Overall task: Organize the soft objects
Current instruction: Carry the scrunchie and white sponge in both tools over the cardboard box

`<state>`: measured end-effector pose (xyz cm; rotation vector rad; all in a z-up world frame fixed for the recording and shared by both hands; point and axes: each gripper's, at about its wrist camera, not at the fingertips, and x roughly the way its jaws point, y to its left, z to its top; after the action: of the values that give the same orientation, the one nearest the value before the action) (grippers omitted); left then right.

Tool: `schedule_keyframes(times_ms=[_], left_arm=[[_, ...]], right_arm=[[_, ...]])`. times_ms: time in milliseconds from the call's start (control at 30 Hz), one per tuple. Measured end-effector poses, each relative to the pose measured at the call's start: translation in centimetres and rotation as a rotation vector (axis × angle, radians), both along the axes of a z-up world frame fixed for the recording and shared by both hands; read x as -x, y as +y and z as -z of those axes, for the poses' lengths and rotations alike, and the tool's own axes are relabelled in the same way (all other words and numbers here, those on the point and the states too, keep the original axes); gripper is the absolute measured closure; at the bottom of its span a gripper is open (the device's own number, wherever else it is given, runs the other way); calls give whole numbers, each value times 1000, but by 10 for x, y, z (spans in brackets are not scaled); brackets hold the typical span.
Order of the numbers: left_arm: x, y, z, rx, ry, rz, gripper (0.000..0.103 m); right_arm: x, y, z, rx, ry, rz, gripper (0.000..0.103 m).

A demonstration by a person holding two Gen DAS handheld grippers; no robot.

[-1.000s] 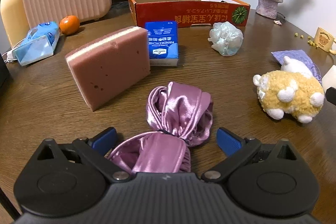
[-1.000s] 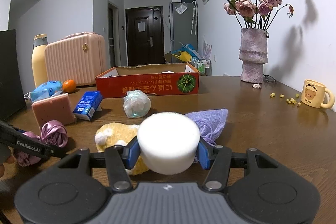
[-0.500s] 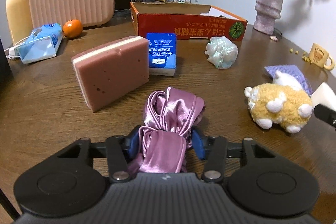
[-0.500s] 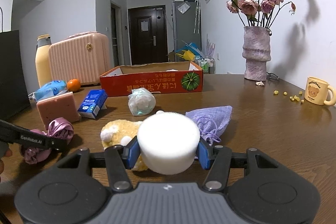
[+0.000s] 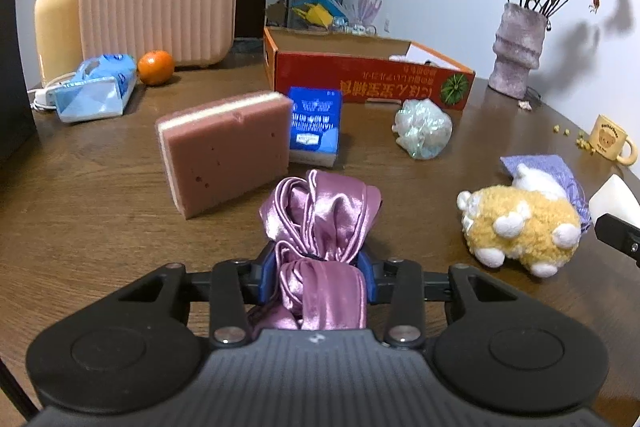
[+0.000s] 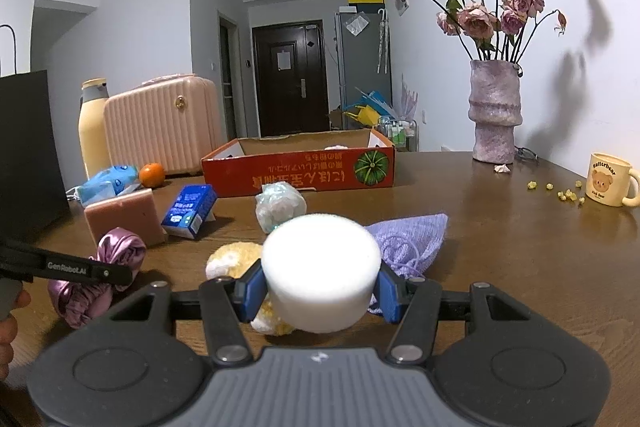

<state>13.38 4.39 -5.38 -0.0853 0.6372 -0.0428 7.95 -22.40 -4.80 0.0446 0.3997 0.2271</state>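
Note:
A pink satin cloth (image 5: 320,211) lies bunched on the brown table (image 5: 100,211). My left gripper (image 5: 318,267) is closing on its near end, and the blue pads squeeze the fabric. My right gripper (image 6: 320,287) is shut on a white foam cylinder (image 6: 320,267), held just above the table. Below and behind the cylinder lie a yellow plush toy (image 5: 520,227) and a purple knitted pouch (image 6: 412,239). A pink sponge block (image 5: 228,155), a blue tissue pack (image 5: 316,125) and a pale mesh ball (image 5: 424,129) sit farther back, before the open red cardboard box (image 5: 360,79).
At the back left stand a pink suitcase (image 5: 160,3), a yellow flask (image 5: 56,15), an orange (image 5: 156,67) and a blue wipes pack (image 5: 96,87). A vase of roses (image 6: 496,115) and a bear mug (image 6: 608,179) are on the right. A black bag (image 6: 28,155) rises at the left edge.
The left jaws went from wide open around the satin cloth to pressed onto it, and the gripper lifted slightly. The right gripper kept still with the foam cylinder.

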Motion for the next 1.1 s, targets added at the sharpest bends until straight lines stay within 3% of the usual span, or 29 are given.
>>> schedule_keyframes(times_ms=[467,1100], left_arm=[[6,-28,-35,34,-156,6,63],[-23,-40,-71,50,-245,-27,63]], right_arm=[[-17,-8,-16,-12,-55,8,48],[-60,-8,-44,17,-127,-5,48]])
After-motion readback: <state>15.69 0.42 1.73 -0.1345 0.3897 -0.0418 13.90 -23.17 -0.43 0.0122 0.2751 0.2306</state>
